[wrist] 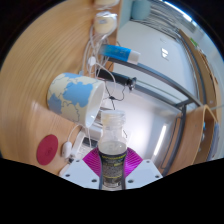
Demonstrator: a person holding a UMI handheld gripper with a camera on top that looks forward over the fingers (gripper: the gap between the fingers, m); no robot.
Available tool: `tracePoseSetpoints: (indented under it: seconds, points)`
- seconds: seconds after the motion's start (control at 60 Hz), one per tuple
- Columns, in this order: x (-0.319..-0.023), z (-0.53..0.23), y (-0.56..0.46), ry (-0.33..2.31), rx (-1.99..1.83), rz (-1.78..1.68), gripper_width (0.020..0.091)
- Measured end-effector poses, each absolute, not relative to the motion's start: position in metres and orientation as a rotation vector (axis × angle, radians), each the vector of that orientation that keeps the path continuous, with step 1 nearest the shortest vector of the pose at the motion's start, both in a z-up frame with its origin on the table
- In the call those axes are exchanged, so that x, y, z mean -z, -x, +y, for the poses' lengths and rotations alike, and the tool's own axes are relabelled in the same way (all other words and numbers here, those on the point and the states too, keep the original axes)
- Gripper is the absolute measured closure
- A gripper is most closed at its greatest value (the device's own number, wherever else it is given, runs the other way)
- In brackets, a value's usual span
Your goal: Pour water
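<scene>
Your gripper (113,172) holds a small clear bottle (113,150) upright over the wooden table (45,70).

Your fingers press the bottle from both sides, their magenta pads (92,161) against its lower body; its neck and cap rise just ahead of them. Beyond the bottle, a pale cup with blue patches (72,96) lies tilted on the table, its open mouth turned toward you. A pink round disc (47,150) sits on the wood beside your fingers.
</scene>
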State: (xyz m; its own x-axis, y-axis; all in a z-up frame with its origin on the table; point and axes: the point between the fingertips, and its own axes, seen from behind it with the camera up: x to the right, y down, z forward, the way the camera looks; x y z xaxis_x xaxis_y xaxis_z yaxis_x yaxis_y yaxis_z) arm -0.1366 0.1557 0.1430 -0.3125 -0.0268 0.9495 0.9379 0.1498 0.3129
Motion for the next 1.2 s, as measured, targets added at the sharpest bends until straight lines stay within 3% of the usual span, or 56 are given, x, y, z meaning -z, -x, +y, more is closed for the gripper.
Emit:
tracePoseSetpoints:
  seconds: [0.183, 0.317, 0.533, 0.75, 0.917, 1.117, 1.2]
  points:
    - [-0.121, 0.140, 0.116, 1.504, 0.642, -1.089, 0.0852]
    - [-0.114, 0.126, 0.120, 1.692, 0.176, -0.732, 0.0853]
    - [-0.113, 0.137, 0.111, 1.731, -0.254, -0.427, 0.0843]
    - [-0.087, 0.145, 0.111, 1.737, -0.300, -0.406, 0.0832]
    - [-0.089, 0.144, 0.111, 1.694, -0.278, -0.419, 0.0828]
    - [-0.090, 0.144, 0.110, 1.699, -0.289, -0.406, 0.0687]
    - [-0.086, 0.140, 0.105, 1.729, -0.302, -0.377, 0.0487]
